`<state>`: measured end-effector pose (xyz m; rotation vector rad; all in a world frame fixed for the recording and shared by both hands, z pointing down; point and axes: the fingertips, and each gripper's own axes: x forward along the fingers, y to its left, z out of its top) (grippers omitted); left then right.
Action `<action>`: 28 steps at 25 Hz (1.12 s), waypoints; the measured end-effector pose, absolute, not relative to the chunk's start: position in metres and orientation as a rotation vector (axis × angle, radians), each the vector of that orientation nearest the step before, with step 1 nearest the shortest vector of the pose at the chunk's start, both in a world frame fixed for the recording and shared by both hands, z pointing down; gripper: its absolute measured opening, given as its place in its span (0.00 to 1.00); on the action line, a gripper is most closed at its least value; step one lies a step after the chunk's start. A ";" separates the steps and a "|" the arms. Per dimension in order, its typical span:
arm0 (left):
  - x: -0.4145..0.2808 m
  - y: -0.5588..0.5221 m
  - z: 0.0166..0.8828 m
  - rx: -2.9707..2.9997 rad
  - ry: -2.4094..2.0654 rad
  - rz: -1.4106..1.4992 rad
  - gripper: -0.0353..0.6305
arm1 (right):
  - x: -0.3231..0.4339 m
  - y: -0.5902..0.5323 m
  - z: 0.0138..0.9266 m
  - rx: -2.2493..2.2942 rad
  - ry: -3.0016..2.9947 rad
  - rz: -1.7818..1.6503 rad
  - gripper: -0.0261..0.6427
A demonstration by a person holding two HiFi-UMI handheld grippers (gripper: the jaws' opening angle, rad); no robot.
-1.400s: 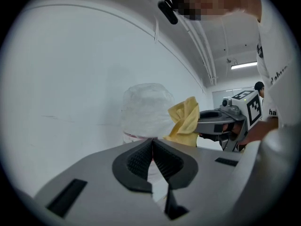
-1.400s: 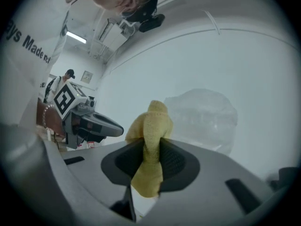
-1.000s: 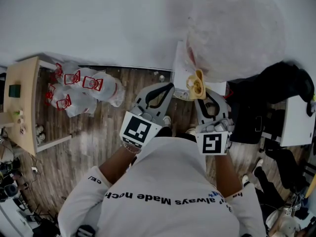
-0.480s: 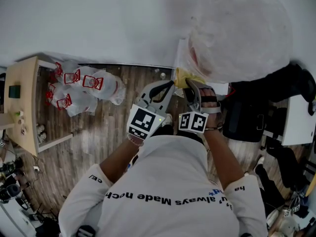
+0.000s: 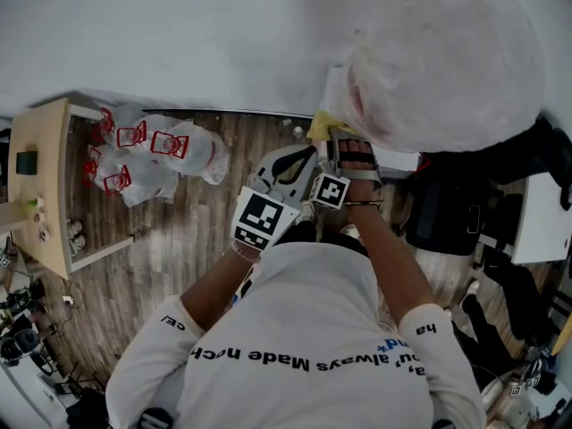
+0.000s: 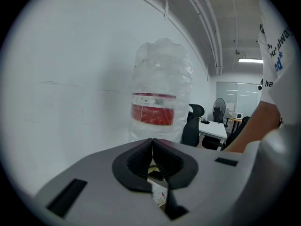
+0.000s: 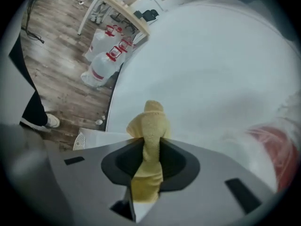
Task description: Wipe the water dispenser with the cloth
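Left gripper [image 6: 152,155] is held nearest, jaws pressed together on nothing. Right gripper [image 7: 150,147] is clamped on the yellow cloth [image 7: 151,125], set at the top edge of the water dispenser [image 5: 332,96], beside its plastic-wrapped bottle [image 5: 442,61]. Wiping is judged barely begun; nearly all surfaces are left.

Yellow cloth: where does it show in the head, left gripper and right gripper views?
Head view: yellow cloth upper centre, at the tip of the right tongs, beside the wrapped bottle.
Left gripper view: only a yellowish sliver behind the shut left tongs; cannot tell if it is the cloth.
Right gripper view: centre, clamped in the tongs.
Shared landmark: the wrapped bottle, in all three.
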<state>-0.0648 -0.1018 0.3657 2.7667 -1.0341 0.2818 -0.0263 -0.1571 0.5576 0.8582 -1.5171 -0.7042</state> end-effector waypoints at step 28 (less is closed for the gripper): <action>-0.068 -0.092 0.367 2.761 -1.041 0.292 0.08 | -0.021 -0.164 0.599 0.820 -1.510 -0.550 0.16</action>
